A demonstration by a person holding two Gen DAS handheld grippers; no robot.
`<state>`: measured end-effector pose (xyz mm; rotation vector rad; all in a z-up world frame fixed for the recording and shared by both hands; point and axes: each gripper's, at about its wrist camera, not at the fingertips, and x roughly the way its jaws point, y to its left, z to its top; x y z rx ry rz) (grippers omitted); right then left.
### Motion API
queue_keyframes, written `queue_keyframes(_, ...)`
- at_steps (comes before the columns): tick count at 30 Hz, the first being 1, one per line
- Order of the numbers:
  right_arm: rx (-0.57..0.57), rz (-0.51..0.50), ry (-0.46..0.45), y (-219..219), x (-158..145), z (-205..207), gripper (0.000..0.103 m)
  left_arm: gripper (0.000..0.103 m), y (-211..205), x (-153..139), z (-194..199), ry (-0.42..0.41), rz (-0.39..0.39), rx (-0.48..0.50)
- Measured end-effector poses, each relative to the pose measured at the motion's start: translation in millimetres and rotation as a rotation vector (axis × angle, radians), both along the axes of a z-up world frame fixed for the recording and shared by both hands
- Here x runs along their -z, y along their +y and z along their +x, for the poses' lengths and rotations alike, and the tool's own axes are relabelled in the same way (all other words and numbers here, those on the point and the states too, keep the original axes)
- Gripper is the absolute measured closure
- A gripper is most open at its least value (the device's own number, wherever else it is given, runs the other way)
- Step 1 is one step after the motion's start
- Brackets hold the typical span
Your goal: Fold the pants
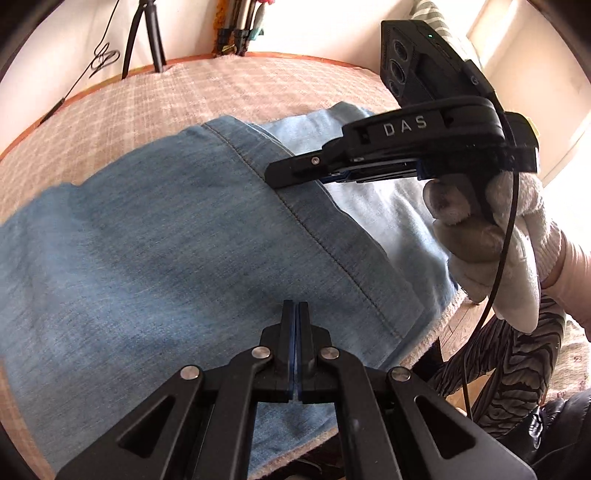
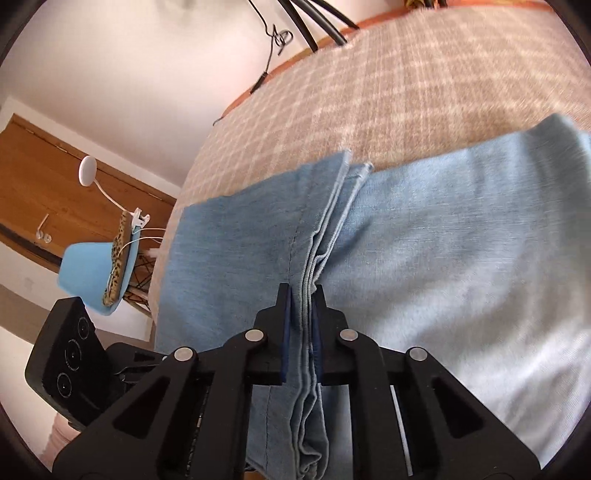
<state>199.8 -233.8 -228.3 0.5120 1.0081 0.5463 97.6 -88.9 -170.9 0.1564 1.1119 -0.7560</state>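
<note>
Light blue denim pants lie partly folded on a table with a beige checked cloth. My left gripper is shut with nothing visible between its fingers and hovers over the folded denim near the front edge. My right gripper comes in from the right in the left wrist view, held by a gloved hand, its tips at the stitched hem. In the right wrist view my right gripper is shut on the stacked hem edges of the pants.
The table's orange rim runs along the far side, with tripod legs and cables behind it. A blue chair and a white lamp stand off the table's left. The person's patterned legs are at the right.
</note>
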Motion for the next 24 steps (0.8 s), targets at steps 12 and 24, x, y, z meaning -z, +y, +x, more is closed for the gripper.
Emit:
queue_keyframes(12, 0.123, -0.087, -0.075, -97.0, -54.6, -46.6, 0.093, 0.103, -68.9, -26.7, -16.6, -0.042, -0.044, 0.110)
queue_keyframes(24, 0.353, -0.150, -0.055, -252.8, -61.0, -117.7, 0.093, 0.103, -195.5, -45.9, -32.4, -0.064, -0.119, 0.260)
